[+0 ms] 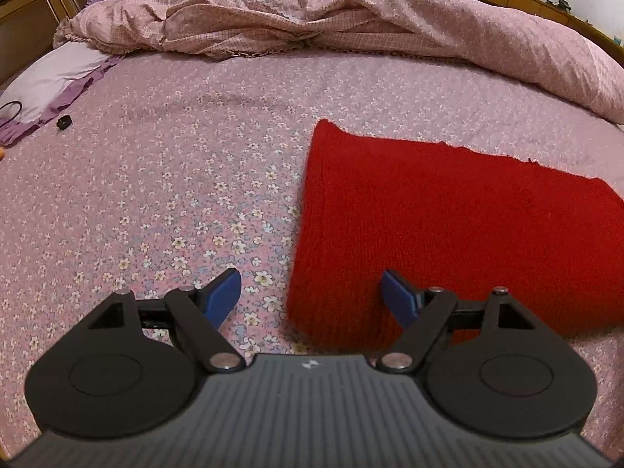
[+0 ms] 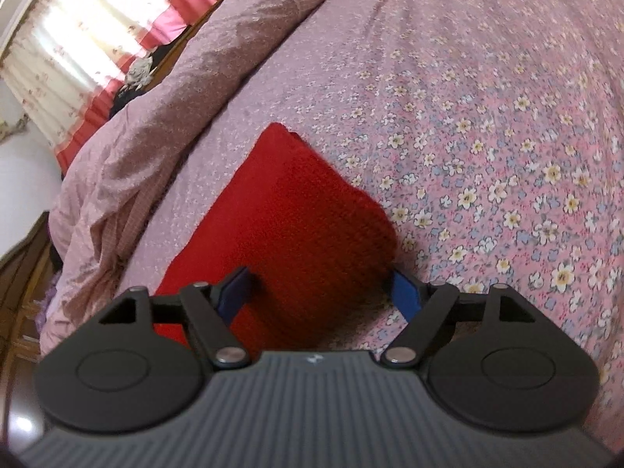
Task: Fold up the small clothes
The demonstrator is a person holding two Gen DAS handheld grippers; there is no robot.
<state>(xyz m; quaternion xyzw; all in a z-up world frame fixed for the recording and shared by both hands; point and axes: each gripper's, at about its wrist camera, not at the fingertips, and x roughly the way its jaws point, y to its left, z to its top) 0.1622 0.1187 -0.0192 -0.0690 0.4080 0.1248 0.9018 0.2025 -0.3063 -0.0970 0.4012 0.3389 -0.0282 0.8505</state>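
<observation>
Red knit cloth (image 1: 448, 226) on a pink sheet (image 1: 175, 195) with little white-and-blue flowers, pinkish checked floral quilt (image 1: 351, 19), lilac pillow (image 1: 50, 74), blue fingertips (image 1: 224, 294).

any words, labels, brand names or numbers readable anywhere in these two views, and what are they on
None can be read.
Left gripper: a small pale mark on its grey ribbed body, a logo shape rather than letters.
Right gripper: the same small mark, also not legible as text.
Red knitted cloth: no tag or print shows.
Floral bedsheet: flower pattern only.
Small black object on the sheet: too small to tell.
</observation>
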